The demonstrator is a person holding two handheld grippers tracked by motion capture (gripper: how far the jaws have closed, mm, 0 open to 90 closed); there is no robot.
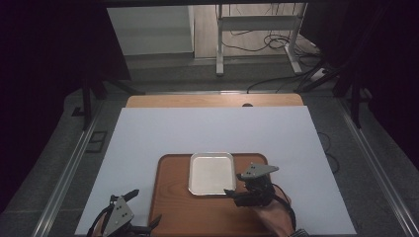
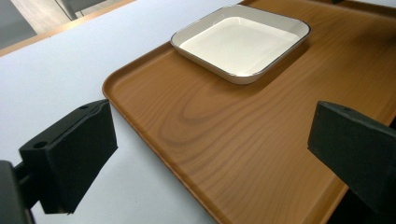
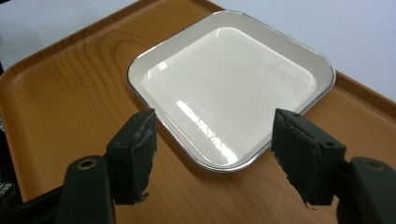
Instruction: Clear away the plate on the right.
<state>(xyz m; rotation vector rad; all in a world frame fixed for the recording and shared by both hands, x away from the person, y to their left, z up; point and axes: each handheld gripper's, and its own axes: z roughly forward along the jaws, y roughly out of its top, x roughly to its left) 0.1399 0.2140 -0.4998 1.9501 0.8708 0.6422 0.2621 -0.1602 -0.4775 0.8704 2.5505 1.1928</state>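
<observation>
Hovering at the near left corner of the wooden tray [image 1: 173, 207], the left tongs [image 2: 210, 154] stand spread with nothing between them. Farther in, the right tongs [image 3: 212, 154] gape at the near corner of the white square dish [image 3: 233, 88], pads clear of its rim. The dish sits on the tray's far part, on the white bench [image 1: 212, 128].

Dim room, black curtains [image 1: 39, 74] at 9 and 3 o'clock. Grey floor [image 1: 207, 74]; white metal frame [image 1: 257, 22] with loose cables [image 1: 276, 42] at 12 o'clock. White-topped table [image 1: 212, 128] centre.
</observation>
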